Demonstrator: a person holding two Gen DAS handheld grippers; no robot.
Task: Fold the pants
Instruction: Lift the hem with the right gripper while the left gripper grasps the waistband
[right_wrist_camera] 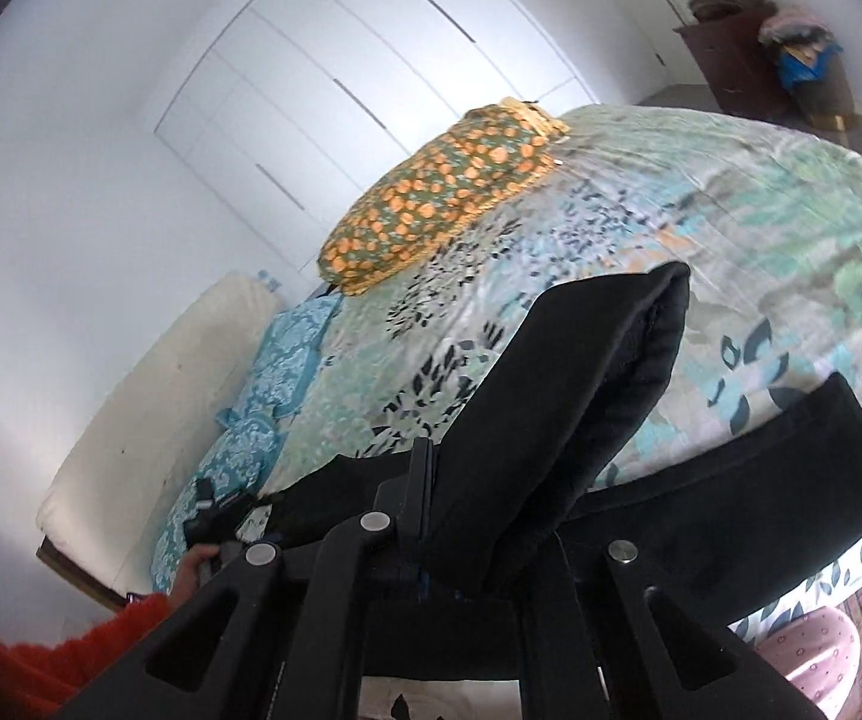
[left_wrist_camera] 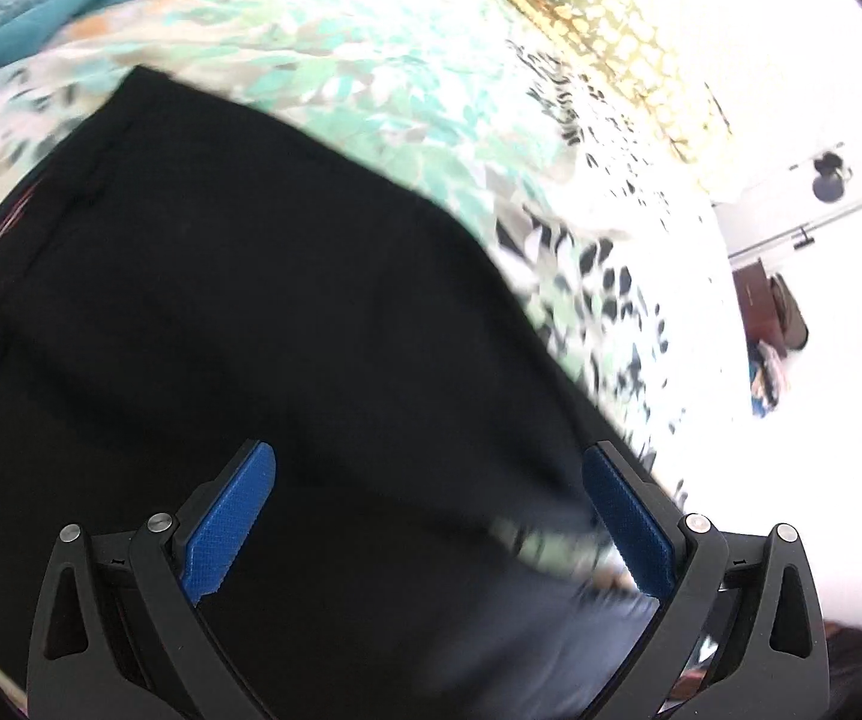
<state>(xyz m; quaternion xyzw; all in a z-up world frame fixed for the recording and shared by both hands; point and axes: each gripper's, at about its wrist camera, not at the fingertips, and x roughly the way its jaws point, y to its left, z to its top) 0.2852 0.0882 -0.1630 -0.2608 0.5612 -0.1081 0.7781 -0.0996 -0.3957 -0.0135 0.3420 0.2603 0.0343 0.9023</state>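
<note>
The black pants point(left_wrist_camera: 239, 276) lie spread on a floral bedspread point(left_wrist_camera: 371, 78) and fill most of the left wrist view. My left gripper point(left_wrist_camera: 428, 516) is open just above the black cloth, with its blue pads point(left_wrist_camera: 227, 525) wide apart and nothing between them. In the right wrist view my right gripper point(right_wrist_camera: 431, 480) is shut on the black pants point(right_wrist_camera: 581, 384), and one leg rises from the jaws in a raised fold. The other leg point(right_wrist_camera: 749, 480) stretches to the right along the bedspread point(right_wrist_camera: 731, 192).
An orange-and-green patterned pillow point(right_wrist_camera: 437, 198) lies at the head of the bed, also in the left wrist view point(left_wrist_camera: 599, 24). Blue patterned cushions point(right_wrist_camera: 275, 360) sit at the left. White wardrobe doors point(right_wrist_camera: 371, 60) stand behind. A brown dresser point(right_wrist_camera: 731, 54) stands far right.
</note>
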